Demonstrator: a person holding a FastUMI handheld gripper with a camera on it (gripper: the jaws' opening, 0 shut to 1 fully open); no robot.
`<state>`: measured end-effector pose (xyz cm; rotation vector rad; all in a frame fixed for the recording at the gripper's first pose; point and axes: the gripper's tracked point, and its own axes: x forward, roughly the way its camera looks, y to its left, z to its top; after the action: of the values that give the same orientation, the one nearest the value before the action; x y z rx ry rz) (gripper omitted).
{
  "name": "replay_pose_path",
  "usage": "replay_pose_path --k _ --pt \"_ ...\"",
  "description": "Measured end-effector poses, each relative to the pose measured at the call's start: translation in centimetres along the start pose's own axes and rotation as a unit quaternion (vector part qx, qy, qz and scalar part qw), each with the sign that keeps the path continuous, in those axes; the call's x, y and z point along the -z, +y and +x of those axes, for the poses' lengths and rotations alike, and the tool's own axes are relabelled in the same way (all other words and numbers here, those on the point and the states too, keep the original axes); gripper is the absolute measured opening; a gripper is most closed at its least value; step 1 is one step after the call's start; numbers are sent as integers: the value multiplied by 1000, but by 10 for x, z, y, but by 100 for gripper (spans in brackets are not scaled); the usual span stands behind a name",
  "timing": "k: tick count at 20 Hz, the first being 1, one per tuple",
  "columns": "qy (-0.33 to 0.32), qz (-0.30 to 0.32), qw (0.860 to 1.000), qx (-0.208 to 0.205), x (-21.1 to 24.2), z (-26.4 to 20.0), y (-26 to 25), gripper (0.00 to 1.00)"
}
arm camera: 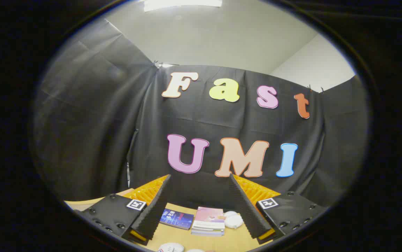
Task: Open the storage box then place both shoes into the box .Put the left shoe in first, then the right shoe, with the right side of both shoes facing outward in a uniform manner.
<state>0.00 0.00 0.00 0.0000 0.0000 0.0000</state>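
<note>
The gripper (pixel 201 182) has its fingers spread wide apart and holds nothing. It points up at the black cloth wall (pixel 92 122). Low in the frame, between the fingers, a tan table (pixel 183 236) holds a blue booklet (pixel 176 218), a stack of pink books (pixel 208 220) and a white shoe (pixel 233 220) just beside them. A bright ceiling light (pixel 182 3) shines at the top.

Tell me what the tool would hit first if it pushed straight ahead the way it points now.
Probably the booth's black cloth wall. The open tool aims above the table, passing over the stack of books between its fingers; depth is hard to judge.
</note>
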Motion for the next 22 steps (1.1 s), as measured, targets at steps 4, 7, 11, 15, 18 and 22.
replay_pose_path --k 4,7,11,15,18,22 --pt "10 10 1000 -16 1 -4 13 100" --pt "25 24 999 -15 10 -4 15 100" --pt "43 65 997 -10 18 -3 9 100" --pt "54 74 996 -6 28 -4 7 100" --pt "58 69 996 -17 36 -7 16 100" --pt "87 75 993 -37 63 -10 35 100"
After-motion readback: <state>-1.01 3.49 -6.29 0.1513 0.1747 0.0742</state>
